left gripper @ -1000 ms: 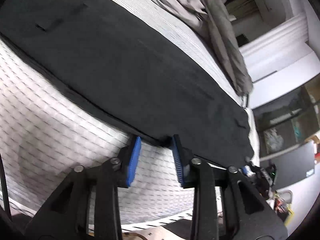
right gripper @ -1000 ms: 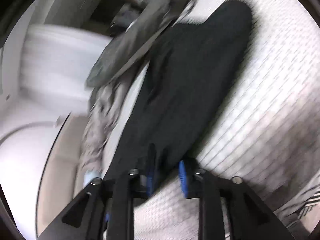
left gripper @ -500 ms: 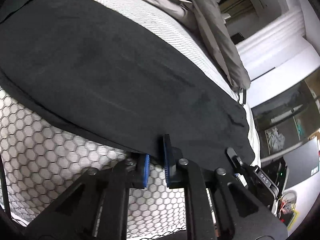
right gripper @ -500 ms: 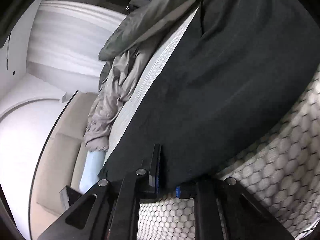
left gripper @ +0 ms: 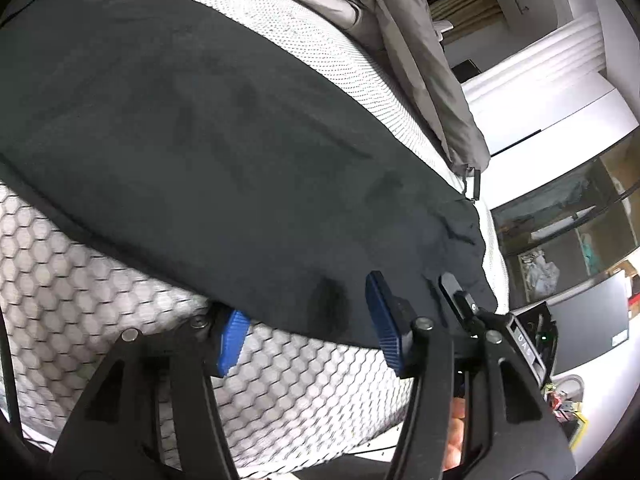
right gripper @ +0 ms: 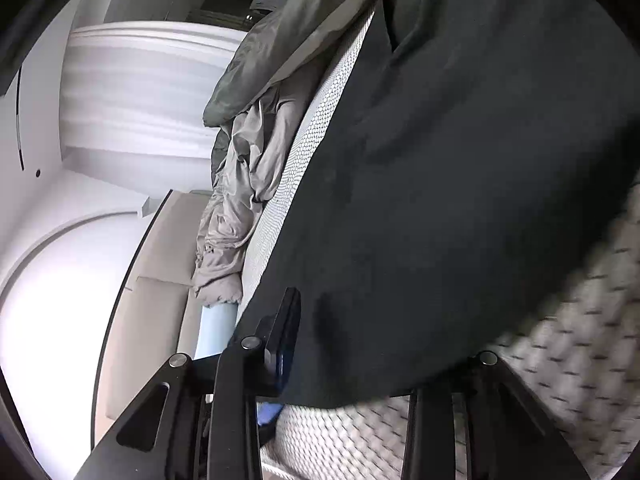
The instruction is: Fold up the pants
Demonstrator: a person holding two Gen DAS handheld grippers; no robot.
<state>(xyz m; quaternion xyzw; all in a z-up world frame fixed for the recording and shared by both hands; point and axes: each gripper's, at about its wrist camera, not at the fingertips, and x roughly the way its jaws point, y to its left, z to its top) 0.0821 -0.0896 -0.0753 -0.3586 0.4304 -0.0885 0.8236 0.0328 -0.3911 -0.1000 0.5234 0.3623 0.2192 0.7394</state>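
Observation:
The black pants lie spread flat on a white honeycomb-patterned mattress. My left gripper is open at the near edge of the pants, one blue pad under the hem, the other on top. The tip of my right gripper shows beside it at the hem's right corner. In the right wrist view the pants fill the frame. My right gripper is open, its jaws wide apart at the near edge of the cloth; the right finger is hidden under the fabric.
A crumpled grey blanket lies along the far side of the bed, also in the right wrist view. A beige headboard and white walls stand beyond. A dark monitor and shelves stand past the bed's end.
Both grippers closed on the near edge of the pants half a second ago and have now opened, letting the cloth go. The pants lie closer to both cameras.

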